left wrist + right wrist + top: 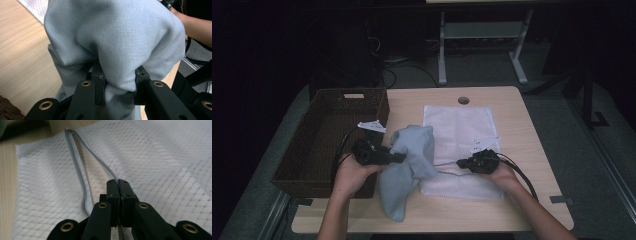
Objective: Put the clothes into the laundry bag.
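A light blue cloth [409, 165] hangs bunched above the table's front left, and my left gripper [399, 157] is shut on a thick fold of it. In the left gripper view the cloth [117, 37] bulges over the left gripper [119, 82], pinched between both pads. A white mesh bag [459, 125] lies flat at the table's middle. My right gripper [460, 163] is shut on the bag's front edge. In the right gripper view the right gripper [119, 182] clamps one grey zipper edge [97, 160] and lifts it off the mesh bag [155, 152], so the mouth gapes in a narrow slit.
A dark woven basket [327, 135] stands at the table's left edge, close to my left hand. The wooden table [522, 150] has a round hole [463, 100] at its far edge. A white desk frame [482, 45] stands on the floor behind.
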The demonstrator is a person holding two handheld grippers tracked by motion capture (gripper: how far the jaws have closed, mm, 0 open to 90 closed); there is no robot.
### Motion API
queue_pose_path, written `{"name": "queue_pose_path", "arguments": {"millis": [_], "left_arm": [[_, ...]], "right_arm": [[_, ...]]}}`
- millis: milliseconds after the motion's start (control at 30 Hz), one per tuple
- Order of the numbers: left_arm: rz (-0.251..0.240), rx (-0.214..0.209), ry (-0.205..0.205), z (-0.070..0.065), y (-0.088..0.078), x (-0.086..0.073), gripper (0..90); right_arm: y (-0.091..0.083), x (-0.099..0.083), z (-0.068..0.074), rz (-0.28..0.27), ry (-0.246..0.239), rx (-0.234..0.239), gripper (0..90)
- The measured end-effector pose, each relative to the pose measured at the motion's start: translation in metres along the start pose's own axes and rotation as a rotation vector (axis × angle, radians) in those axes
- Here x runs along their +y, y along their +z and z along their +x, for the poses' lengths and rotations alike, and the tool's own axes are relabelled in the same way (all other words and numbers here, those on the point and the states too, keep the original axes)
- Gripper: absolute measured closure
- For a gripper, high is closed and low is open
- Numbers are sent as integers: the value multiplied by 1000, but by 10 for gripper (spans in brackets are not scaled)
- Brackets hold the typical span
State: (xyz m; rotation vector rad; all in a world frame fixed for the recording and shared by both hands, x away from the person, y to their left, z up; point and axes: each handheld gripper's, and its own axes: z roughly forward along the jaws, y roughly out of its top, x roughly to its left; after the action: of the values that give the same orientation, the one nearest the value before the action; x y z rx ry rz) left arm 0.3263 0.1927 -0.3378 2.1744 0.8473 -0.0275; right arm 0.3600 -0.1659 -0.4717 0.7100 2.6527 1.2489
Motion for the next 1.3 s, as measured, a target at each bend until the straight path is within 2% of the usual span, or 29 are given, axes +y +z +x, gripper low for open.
{"name": "queue_pose_path", "arguments": {"millis": [133, 233, 367, 433, 500, 667, 900, 1067, 1300], "left_arm": [[-3, 1, 4, -1, -1, 1, 699], [-8, 1, 5, -3, -2, 2, 699], [-7, -7, 22, -9, -4, 5, 699], [-7, -12, 37, -13, -5, 7, 699], [-8, -20, 49, -17, -6, 9, 699], [0, -55, 73, -27, -1, 13, 699], [41, -99, 116, -43, 18, 21, 699], [96, -127, 145, -52, 42, 25, 699], [172, -151, 162, -57, 76, 23, 698]], "right_arm": [[-3, 9, -3, -26, 22, -12, 881], [-6, 15, -3, -24, 18, -33, 881], [-12, 22, -7, -47, 31, -50, 880], [-15, 24, -10, -65, 53, -40, 880], [-16, 27, -11, -54, 45, -51, 881], [-19, 35, -12, -75, 51, -55, 882], [-22, 42, -11, -91, 58, -72, 882], [-27, 46, -11, -111, 54, -73, 882], [-31, 47, -11, -123, 50, -68, 882]]}}
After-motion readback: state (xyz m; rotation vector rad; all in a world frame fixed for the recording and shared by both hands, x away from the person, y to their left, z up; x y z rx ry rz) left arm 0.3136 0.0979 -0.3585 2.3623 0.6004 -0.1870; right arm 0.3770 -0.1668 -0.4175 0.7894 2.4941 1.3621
